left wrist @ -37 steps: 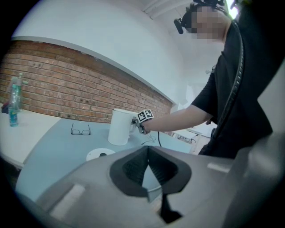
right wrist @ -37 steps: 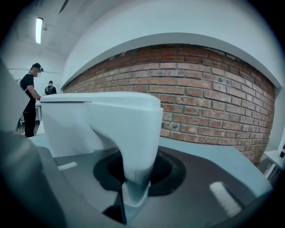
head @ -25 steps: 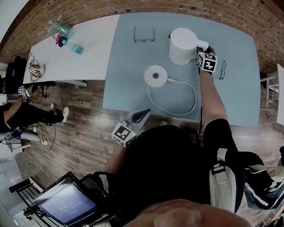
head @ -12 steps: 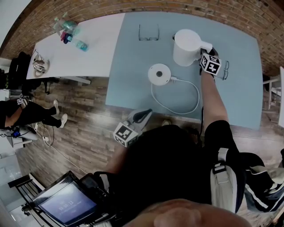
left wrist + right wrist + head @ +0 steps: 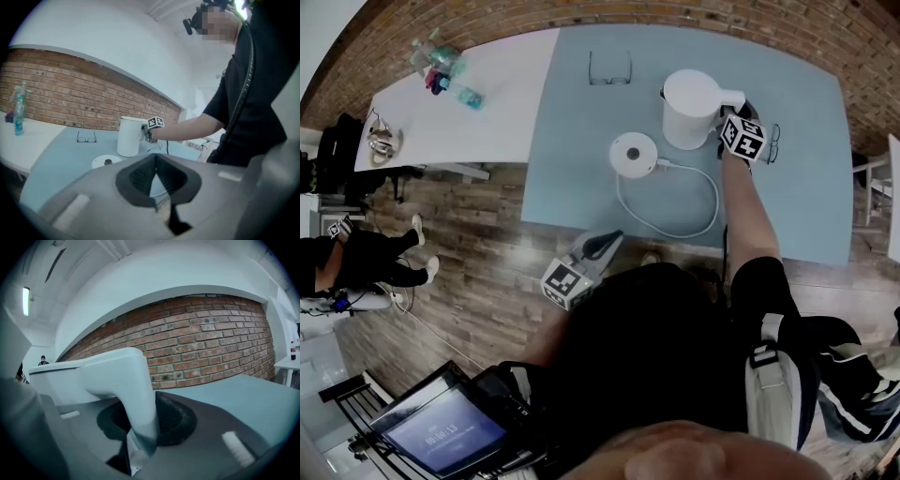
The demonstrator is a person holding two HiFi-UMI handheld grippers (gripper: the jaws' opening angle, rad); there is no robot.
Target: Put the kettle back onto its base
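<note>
The white kettle (image 5: 692, 94) (image 5: 129, 136) stands upright on the blue table (image 5: 787, 206), just beyond and to the right of its round white base (image 5: 633, 153) (image 5: 107, 161); the two do not touch. My right gripper (image 5: 726, 109) (image 5: 140, 420) is at the kettle's right side with the kettle's handle (image 5: 136, 390) between its jaws. Those jaws have just been opening a little, but the handle fills the gap and both pads lie against it. My left gripper (image 5: 607, 242) (image 5: 156, 161) hangs shut and empty off the table's near edge.
The base's white cord (image 5: 675, 225) loops toward the near edge. One pair of glasses (image 5: 609, 70) lies at the far side, another (image 5: 772, 145) right of my right gripper. Bottles (image 5: 445, 75) stand on the white table to the left. A brick wall runs behind.
The kettle stays on the table beside the base. My right gripper has rolled slightly at the handle. The left gripper has not moved.
</note>
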